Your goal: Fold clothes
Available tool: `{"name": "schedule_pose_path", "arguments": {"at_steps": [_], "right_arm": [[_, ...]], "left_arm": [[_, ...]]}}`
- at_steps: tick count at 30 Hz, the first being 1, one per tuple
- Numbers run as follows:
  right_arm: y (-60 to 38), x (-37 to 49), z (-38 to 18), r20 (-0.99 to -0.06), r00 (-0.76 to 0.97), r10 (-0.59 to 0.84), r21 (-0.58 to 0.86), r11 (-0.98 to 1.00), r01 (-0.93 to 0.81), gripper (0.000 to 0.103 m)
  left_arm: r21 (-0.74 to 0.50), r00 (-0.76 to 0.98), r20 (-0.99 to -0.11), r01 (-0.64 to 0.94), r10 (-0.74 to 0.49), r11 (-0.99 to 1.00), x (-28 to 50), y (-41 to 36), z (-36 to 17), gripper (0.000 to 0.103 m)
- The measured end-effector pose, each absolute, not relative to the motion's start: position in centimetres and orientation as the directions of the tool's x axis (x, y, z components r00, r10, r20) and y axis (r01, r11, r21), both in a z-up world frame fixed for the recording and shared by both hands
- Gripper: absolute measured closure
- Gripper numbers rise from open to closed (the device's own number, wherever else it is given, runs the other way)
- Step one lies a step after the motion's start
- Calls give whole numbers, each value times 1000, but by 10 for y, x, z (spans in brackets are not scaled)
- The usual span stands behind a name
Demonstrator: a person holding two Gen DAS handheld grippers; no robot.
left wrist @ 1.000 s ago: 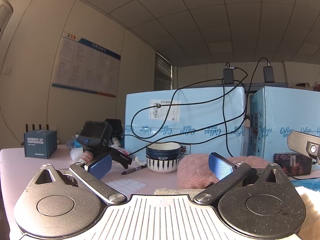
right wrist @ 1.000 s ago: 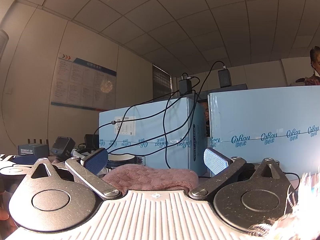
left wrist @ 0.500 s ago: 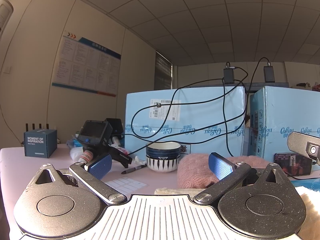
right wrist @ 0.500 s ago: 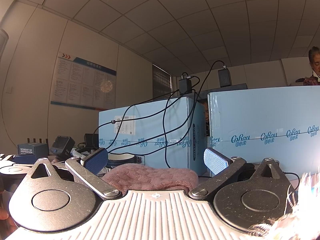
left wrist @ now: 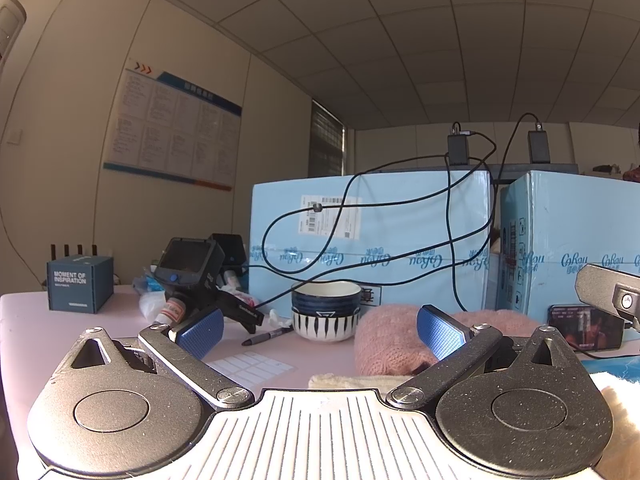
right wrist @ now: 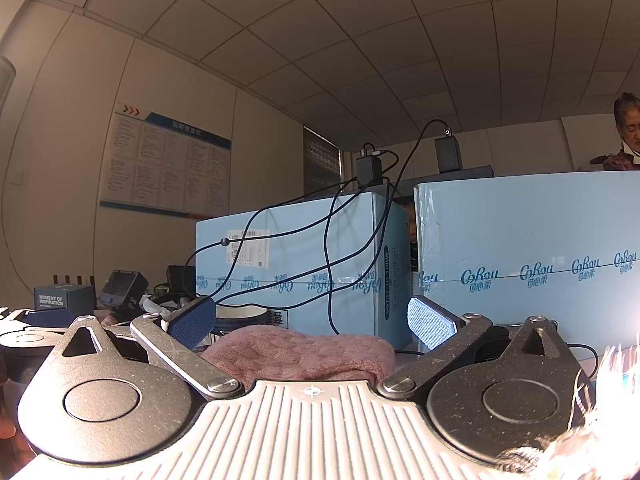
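A pink knitted garment (left wrist: pixel 394 342) lies bunched on the pale pink table (left wrist: pixel 24 320), right of a striped bowl. My left gripper (left wrist: pixel 320 330) is open and empty, low over the table, its right fingertip in front of the garment. A cream fluffy cloth (left wrist: pixel 360 381) lies just beyond the left gripper's body. In the right wrist view the pink garment (right wrist: pixel 304 350) lies between the fingers of my right gripper (right wrist: pixel 312 320), which is open and holds nothing. Whether it touches the garment I cannot tell.
A blue-and-white bowl (left wrist: pixel 325 311), a black marker (left wrist: pixel 267 336), a small screen device (left wrist: pixel 188 270), a dark blue box (left wrist: pixel 79 289) and a phone (left wrist: pixel 585 327) stand on the table. Two light-blue cartons (left wrist: pixel 368 240) with black cables wall off the back. A person (right wrist: pixel 624 136) sits behind them.
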State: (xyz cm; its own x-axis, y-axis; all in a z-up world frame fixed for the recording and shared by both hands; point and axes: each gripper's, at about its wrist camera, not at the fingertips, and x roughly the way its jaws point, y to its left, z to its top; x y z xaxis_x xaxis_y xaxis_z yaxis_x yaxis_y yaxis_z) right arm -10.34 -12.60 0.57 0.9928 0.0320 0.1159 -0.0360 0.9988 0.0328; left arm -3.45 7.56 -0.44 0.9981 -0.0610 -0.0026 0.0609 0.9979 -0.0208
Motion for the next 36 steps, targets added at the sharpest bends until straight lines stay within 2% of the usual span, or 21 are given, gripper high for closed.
{"name": "schedule_pose_path", "arguments": {"at_steps": [36], "right_arm": [[-127, -103, 5, 109, 994, 24, 38, 999, -29, 0]], "left_arm": [[-21, 997, 9, 71, -71, 997, -33, 75, -3, 0]]}}
